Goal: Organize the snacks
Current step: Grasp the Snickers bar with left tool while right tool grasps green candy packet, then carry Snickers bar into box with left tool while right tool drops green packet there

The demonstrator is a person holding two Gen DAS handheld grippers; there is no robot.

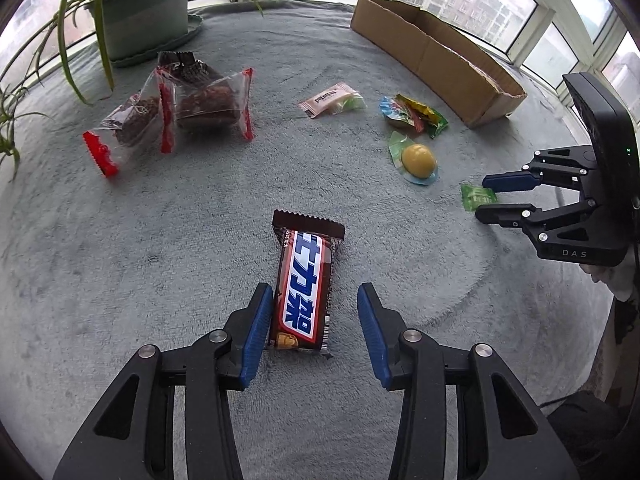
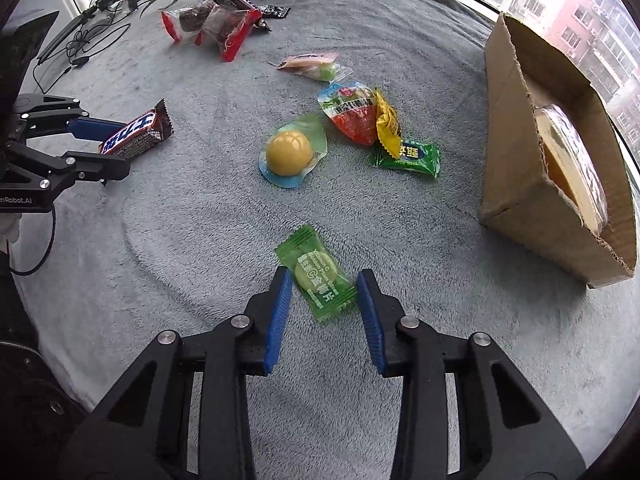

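The left hand-held gripper [image 1: 312, 304] is spread wide around the near end of a brown, red and white wrapped chocolate bar [image 1: 306, 286], which lies flat on the grey fleece-covered surface [image 1: 120, 260]. The left blue pad appears to touch the wrapper's edge, while the right pad stands clear of it, so nothing is pinched yet. The bar lies lengthwise along the fingers, which suits a grip across its narrow width.

The right hand-held gripper [image 2: 324, 280] is likewise spread, straddling a small green foil sachet holding a round tablet [image 2: 318, 274]. The sachet lies flat and slightly askew between the pads; whether either pad touches it cannot be told. Both tools are judged to be set for a simultaneous pick-up.

An open brown cardboard box [image 2: 516, 148] stands at the right edge of the surface, with a clear-wrapped yellowish packet [image 2: 572, 160] already inside, so it is taken to be the collecting place. The remaining snacks are scattered well apart from it: a yellow ball-shaped sweet in a blue-green wrapper [image 2: 290, 152], a red and green pouch [image 2: 352, 114] with a yellow sachet [image 2: 388, 122] lying on it, a green sweet wrapper [image 2: 412, 158] partly under that yellow sachet, a pink and green packet [image 2: 312, 65], and clear red-edged bags of dark cakes [image 2: 216, 26] near a green plant pot [image 1: 146, 10]. Most of the sorting is judged still to be done.
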